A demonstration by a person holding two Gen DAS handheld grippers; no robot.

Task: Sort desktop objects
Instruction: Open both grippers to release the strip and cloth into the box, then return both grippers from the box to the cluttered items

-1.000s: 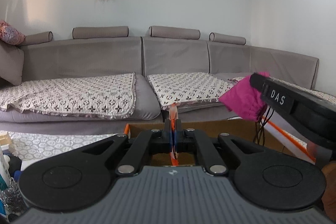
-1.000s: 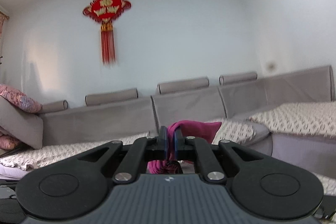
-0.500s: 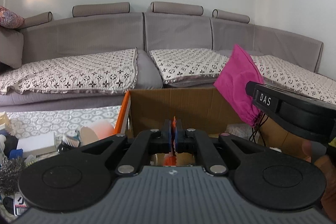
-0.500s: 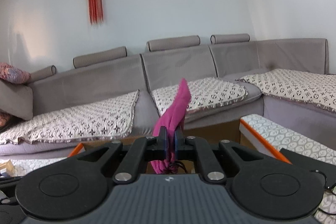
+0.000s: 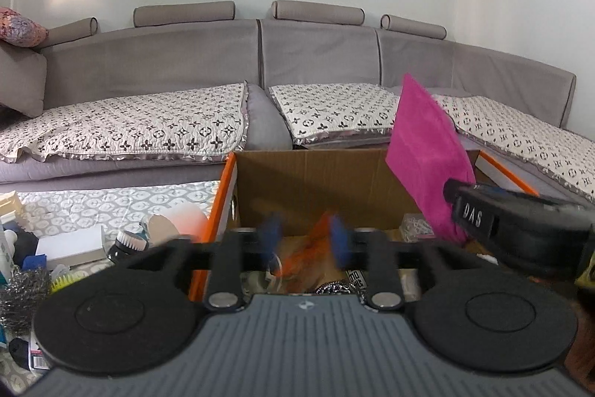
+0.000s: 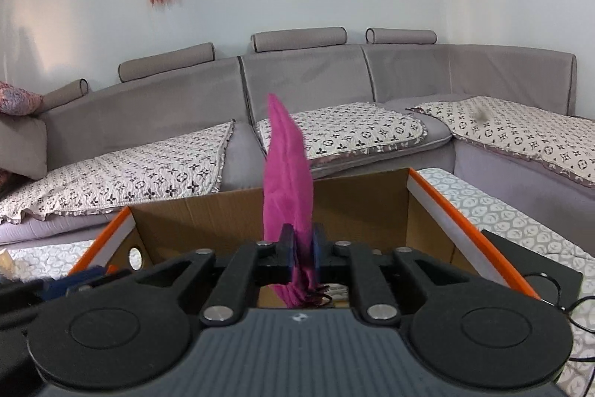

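Both grippers have tipped down since a second ago, so the cardboard box now fills the foreground where the sofa did, and both sets of jaws, then pressed together, are parting. The left gripper stands with its blue pads clearly apart; the orange wrapper-like thing it pinched now sits blurred in the gap, and I judge it loose and dropping into the box. The right gripper is opening too, though the magenta drawstring pouch still stands upright between its pads, which look close against the cloth; whether they still press I cannot tell for sure.

Both tools hang over the open box, which makes sense: this is the bin for sorted items, and releasing above it lets each piece fall in.

I count two grippers, one box with orange-edged flaps, one pouch and one orange item. Left of the box, the table carries unsorted clutter: one steel-wool scourer, one round brush, one white flat box, a pinkish cup on its side, and smaller bits too blurred to number. One sofa runs behind.
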